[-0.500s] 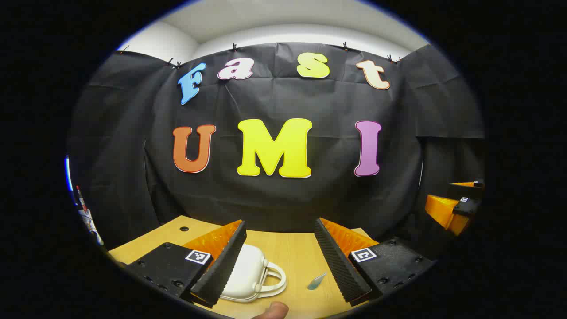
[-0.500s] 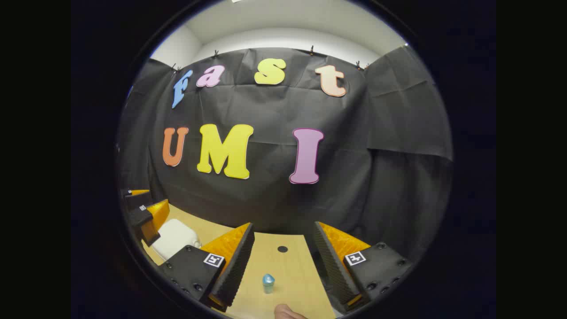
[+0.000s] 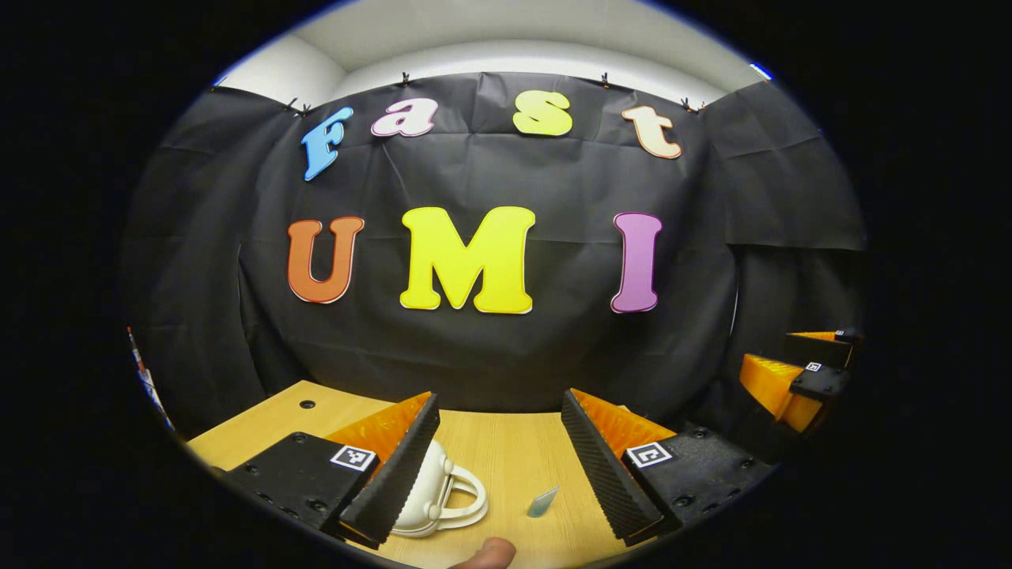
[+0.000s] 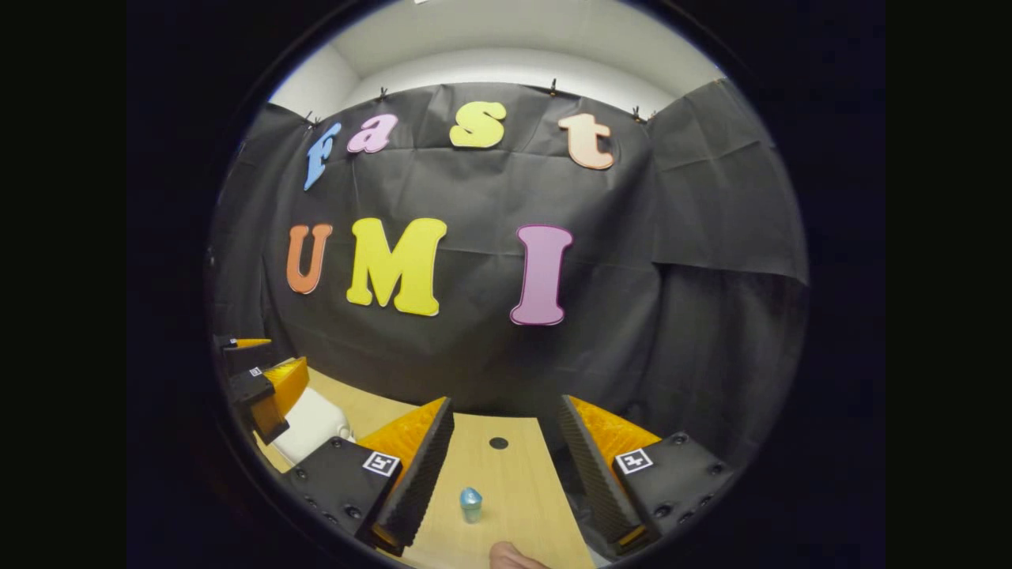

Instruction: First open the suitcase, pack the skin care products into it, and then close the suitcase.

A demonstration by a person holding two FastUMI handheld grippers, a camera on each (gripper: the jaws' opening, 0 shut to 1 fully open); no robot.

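Observation:
A small white suitcase [image 3: 433,494] with a looped handle lies closed on the wooden table [image 3: 506,450], partly behind the left finger of my left gripper [image 3: 498,466], which stands open above the table. A small pale blue skin care bottle [image 3: 543,502] lies to the right of the case. In the right gripper view the same bottle [image 4: 470,504] stands between the fingers of my open right gripper [image 4: 502,474], which holds nothing. The white suitcase [image 4: 312,423] shows at the left there, behind the left gripper [image 4: 261,387]. The right gripper [image 3: 798,379] appears at the right edge of the left gripper view.
Black cloth walls close the booth behind and beside the table. The tabletop has a round cable hole at the back [image 4: 498,442] and another [image 3: 307,404] at the far left. A fingertip [image 3: 486,553] shows at the bottom edge.
Both views have shifted slightly; the suitcase and the bottle now sit a little further left in the left gripper view. Nothing has been grasped and both grippers stay open.

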